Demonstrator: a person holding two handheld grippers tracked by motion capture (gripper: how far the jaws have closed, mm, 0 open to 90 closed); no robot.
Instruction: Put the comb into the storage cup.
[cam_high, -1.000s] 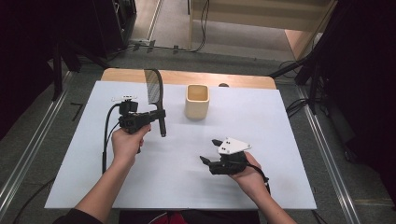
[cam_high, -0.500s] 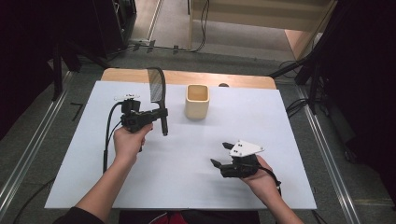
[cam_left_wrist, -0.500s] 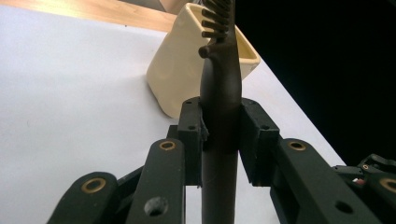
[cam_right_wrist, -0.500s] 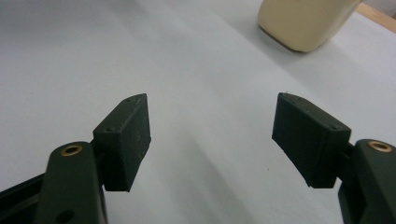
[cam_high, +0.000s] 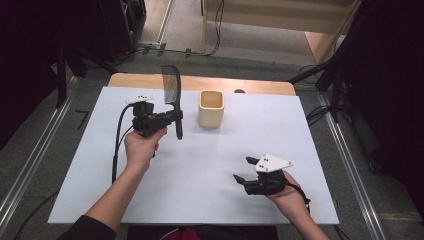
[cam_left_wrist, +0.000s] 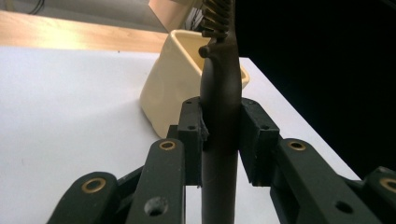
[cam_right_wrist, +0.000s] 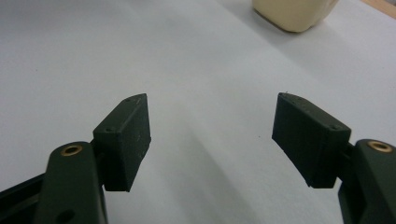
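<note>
Tool on the left (cam_high: 169, 119) has a dark comb (cam_high: 171, 92) pinched by the handle, and from the high view it sits over the far left part of the tabletop (cam_high: 90, 150), just left of the cream cup (cam_high: 211, 108). Comb stands upright, teeth section up, handle end poking down below the jaws. My guess is it's kept vertical so the handle can drop straight into the cup, which stands open-mouthed near the middle of the far edge. Right tool (cam_high: 242, 170) is down near the near right corner, well apart from both, jaws spread with nothing between them, so it looks parked out of the way.

Left tool view: the two pads clamp the comb handle (cam_left_wrist: 220, 121) from both sides, grip low on the handle so most of the comb sticks up past the jaws. Cup (cam_left_wrist: 173, 88) is right behind it, close but not touching as far as I can tell; the angle flattens things, so that gap is hard to judge. Gripping at the handle rather than the teeth makes sense, it's the solid bit.

Right tool view: pads (cam_right_wrist: 126, 140) wide apart over bare white tabletop (cam_right_wrist: 196, 93), empty, with the bottom of the cup (cam_right_wrist: 294, 14) peeking in at the top edge. It's pointing roughly toward the cup, maybe ready to steady it if it tips.
</note>
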